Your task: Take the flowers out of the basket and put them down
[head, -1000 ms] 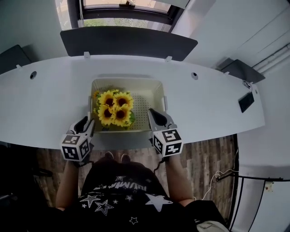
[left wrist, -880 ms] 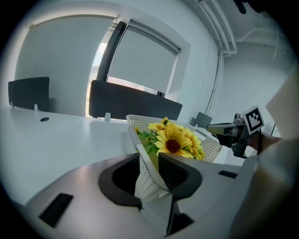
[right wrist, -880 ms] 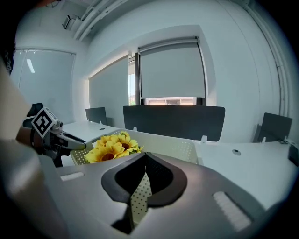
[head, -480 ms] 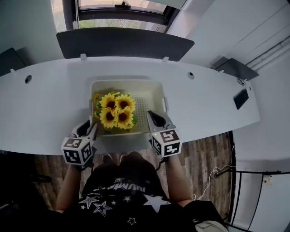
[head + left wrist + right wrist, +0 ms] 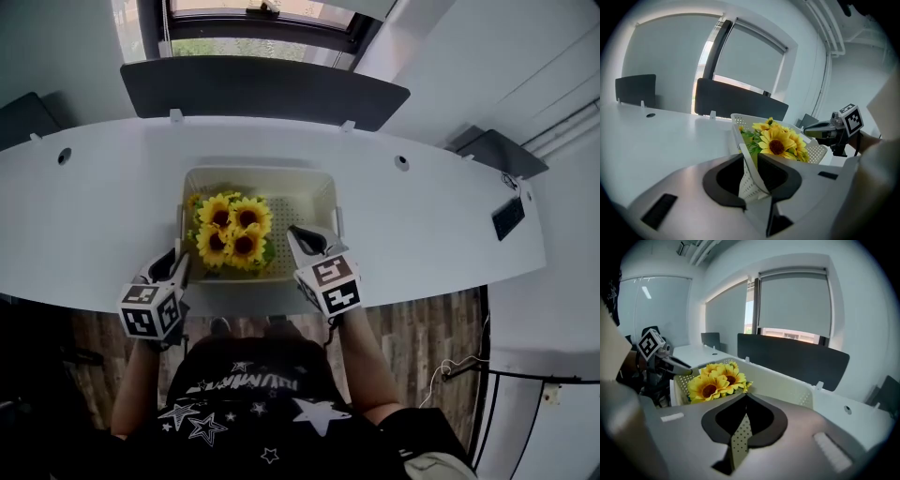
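Since prev. frames, R gripper (image 5: 298, 236) has swung inward along the near rim toward the flowers (image 5: 232, 232). L gripper (image 5: 178, 267) sits slightly lower-left, at the near-left corner. Position of basket (image 5: 300, 208) on desk (image 5: 441, 216) approx. unchanged.

L gripper: jaws closing with the basket wall between them. A dark gap remains on one side, so pads are not yet clamped.
R gripper: jaws fully together, pinching the thin perforated near wall.

Flowers: sunflower bunch in the basket's left half, heads up. Neither gripper touches them.

Assessment: both grippers are on the wall, not the flowers, prob. to steady or shift the basket before a pick. Removal not started. Next step req. one gripper freed for the stems. Stems are hidden under the heads, so grasp pt is unconfirmed.
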Action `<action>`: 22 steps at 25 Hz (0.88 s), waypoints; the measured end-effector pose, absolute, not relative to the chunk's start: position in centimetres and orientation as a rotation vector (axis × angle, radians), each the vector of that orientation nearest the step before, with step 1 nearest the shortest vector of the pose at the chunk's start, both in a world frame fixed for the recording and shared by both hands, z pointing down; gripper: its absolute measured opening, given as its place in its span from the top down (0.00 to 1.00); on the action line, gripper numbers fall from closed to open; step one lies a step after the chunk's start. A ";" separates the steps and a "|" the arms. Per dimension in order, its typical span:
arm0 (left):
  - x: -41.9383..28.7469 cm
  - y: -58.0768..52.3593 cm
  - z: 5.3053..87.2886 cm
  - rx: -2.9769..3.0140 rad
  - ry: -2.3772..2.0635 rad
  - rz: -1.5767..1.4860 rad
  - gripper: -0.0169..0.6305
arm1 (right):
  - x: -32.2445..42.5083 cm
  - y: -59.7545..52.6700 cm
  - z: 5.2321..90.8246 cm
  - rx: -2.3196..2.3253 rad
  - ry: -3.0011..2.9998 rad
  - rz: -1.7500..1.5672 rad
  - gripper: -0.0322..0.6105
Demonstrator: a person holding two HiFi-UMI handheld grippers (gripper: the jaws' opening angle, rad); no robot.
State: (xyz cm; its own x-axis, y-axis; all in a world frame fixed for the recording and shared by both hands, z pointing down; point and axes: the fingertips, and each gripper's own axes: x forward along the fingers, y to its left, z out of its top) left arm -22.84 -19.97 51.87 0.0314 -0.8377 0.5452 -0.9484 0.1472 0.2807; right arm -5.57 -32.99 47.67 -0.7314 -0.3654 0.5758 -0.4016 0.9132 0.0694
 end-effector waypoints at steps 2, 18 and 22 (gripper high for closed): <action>-22.9 -19.8 51.8 1.670 -1.846 0.228 0.83 | -6.5 -32.8 48.6 0.406 -2.409 0.029 0.94; -23.3 -19.7 52.1 1.537 -1.962 0.241 0.87 | -9.2 -30.8 57.7 -0.224 -2.069 -0.218 0.60; -23.4 -19.6 52.2 1.516 -1.978 0.222 0.88 | -9.3 -30.0 59.3 -0.307 -2.037 -0.245 0.55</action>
